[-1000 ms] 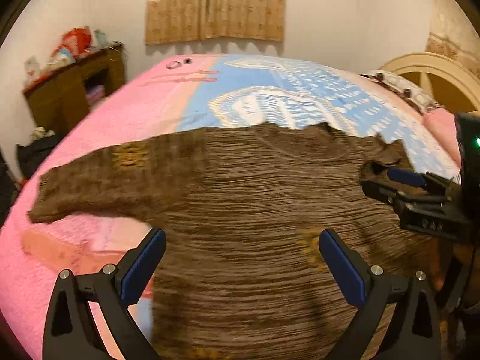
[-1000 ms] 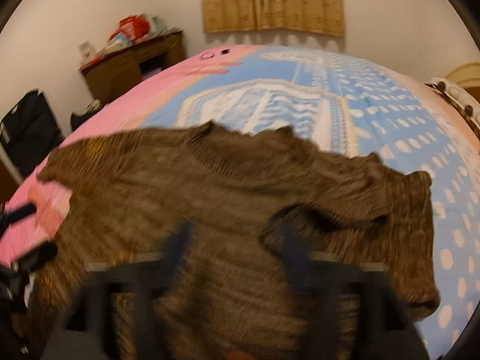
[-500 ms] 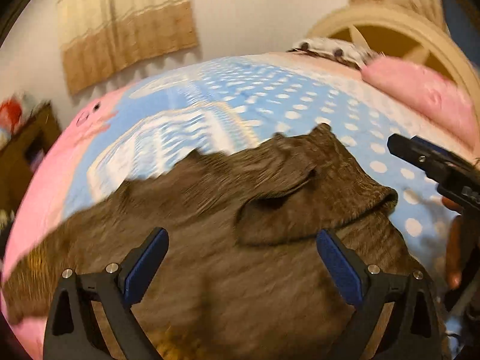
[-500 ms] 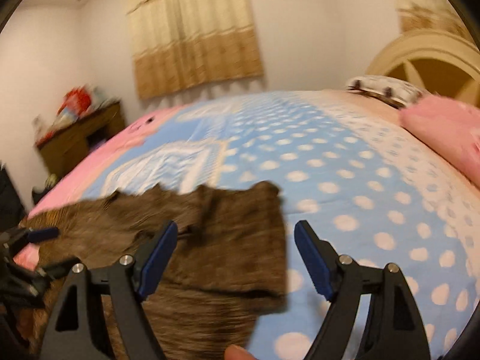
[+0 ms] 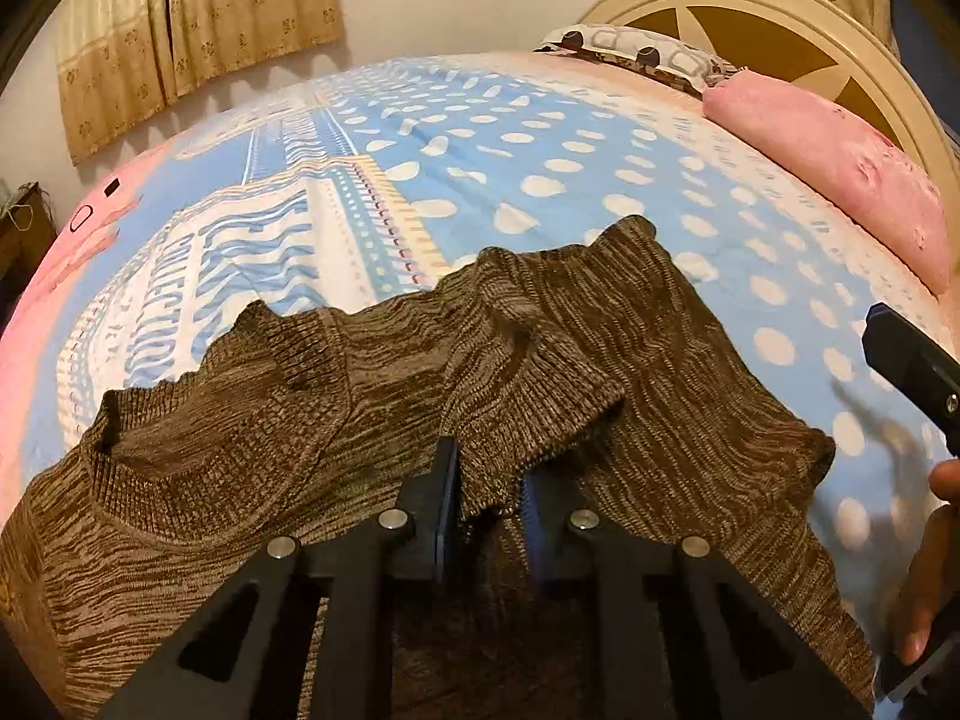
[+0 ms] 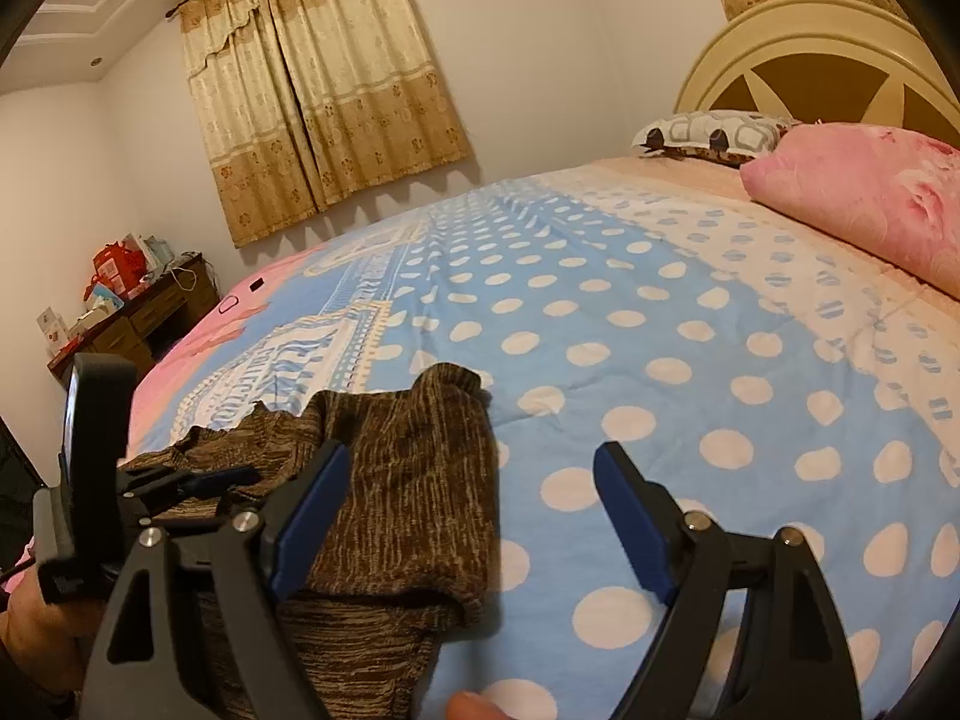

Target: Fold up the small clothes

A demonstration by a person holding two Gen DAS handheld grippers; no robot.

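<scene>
A brown knit sweater lies spread on the bed, its right sleeve folded in over the body. My left gripper is shut on the cuff end of that folded sleeve. In the right wrist view the sweater's right side lies at lower left. My right gripper is open and empty above the sweater's right edge and the bedspread. The left gripper also shows in the right wrist view, and the right gripper's finger shows at the right edge of the left wrist view.
The bedspread is blue with white dots, pink toward the left. A pink pillow and a patterned pillow lie by the cream headboard. A wooden desk with clutter stands by the curtained window.
My left gripper has closed on the folded sleeve's cuff; it was open half a second ago. Both views have swung right toward the headboard. The right gripper stays open.
</scene>
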